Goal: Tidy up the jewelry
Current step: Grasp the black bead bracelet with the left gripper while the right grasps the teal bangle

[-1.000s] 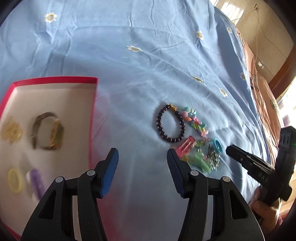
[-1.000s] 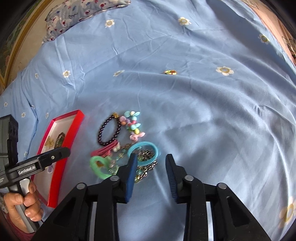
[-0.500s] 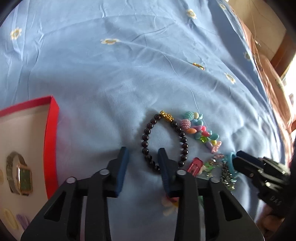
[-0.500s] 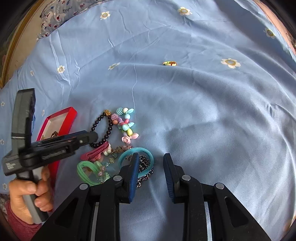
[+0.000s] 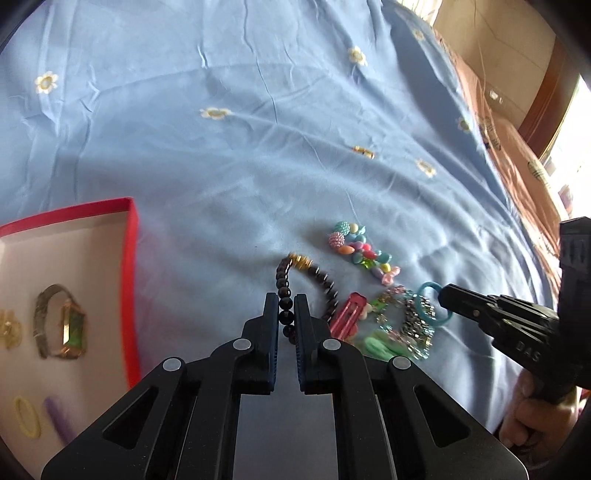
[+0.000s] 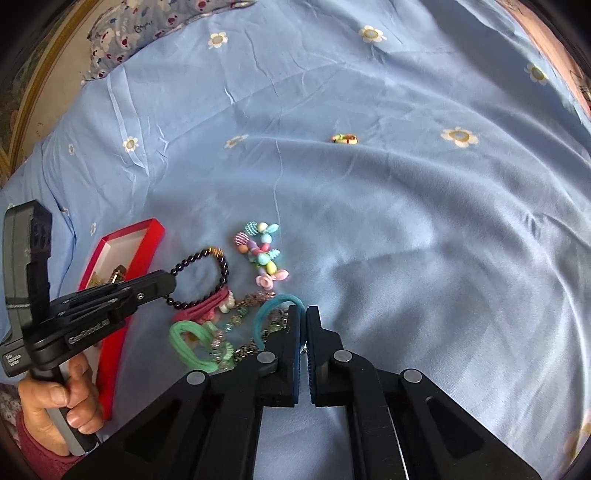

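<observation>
My left gripper (image 5: 285, 308) is shut on the dark bead bracelet (image 5: 325, 282), which also shows in the right wrist view (image 6: 221, 266). My right gripper (image 6: 304, 314) is shut on the teal ring (image 6: 271, 306), which shows in the left wrist view (image 5: 424, 291) too. Between them lies a pile: a pastel bead bracelet (image 5: 364, 253), a pink hair clip (image 5: 349, 317), a green hair tie (image 6: 192, 341) and a chain (image 5: 415, 328). A red box (image 5: 131, 258) with a watch (image 5: 62, 326) stands at left.
The blue flowered bedsheet (image 6: 406, 221) covers the bed. A small gold clip (image 5: 364, 151) lies further away. The box also holds yellow and purple rings (image 5: 27, 421). A patterned pillow (image 6: 147, 22) is at the far left edge.
Both grippers have closed: the left one on the dark bead bracelet, the right one on the teal ring. The left gripper moved right from the box to the pile.
</observation>
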A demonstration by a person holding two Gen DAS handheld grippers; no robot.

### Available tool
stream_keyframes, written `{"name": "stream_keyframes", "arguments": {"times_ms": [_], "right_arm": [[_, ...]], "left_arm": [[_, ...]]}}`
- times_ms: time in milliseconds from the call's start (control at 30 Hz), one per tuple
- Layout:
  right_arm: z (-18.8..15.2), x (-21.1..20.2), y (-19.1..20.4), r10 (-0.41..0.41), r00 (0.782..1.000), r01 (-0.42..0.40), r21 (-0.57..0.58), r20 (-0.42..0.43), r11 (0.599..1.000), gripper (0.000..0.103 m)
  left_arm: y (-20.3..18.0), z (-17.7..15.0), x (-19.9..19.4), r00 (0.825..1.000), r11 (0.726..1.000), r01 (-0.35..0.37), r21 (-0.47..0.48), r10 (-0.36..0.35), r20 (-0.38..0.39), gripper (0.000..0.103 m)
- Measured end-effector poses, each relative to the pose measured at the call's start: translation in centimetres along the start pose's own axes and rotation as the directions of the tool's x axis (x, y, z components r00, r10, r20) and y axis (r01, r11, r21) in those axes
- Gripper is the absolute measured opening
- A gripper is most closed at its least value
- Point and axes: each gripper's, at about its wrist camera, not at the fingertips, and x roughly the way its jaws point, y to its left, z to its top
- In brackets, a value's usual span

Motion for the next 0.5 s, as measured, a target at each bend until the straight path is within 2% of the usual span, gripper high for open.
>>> {"name": "stream_keyframes", "arguments": {"times_ms": [500], "right_arm": [[-0.2, -2.4, 5.0, 0.073, 0.997, -0.07, -0.08, 0.032, 0.994, 0.002]], "left_arm": [[2.3, -2.9, -7.7, 0.995, 0.997, 0.022, -0.078, -0.014, 0.103, 0.007]]}}
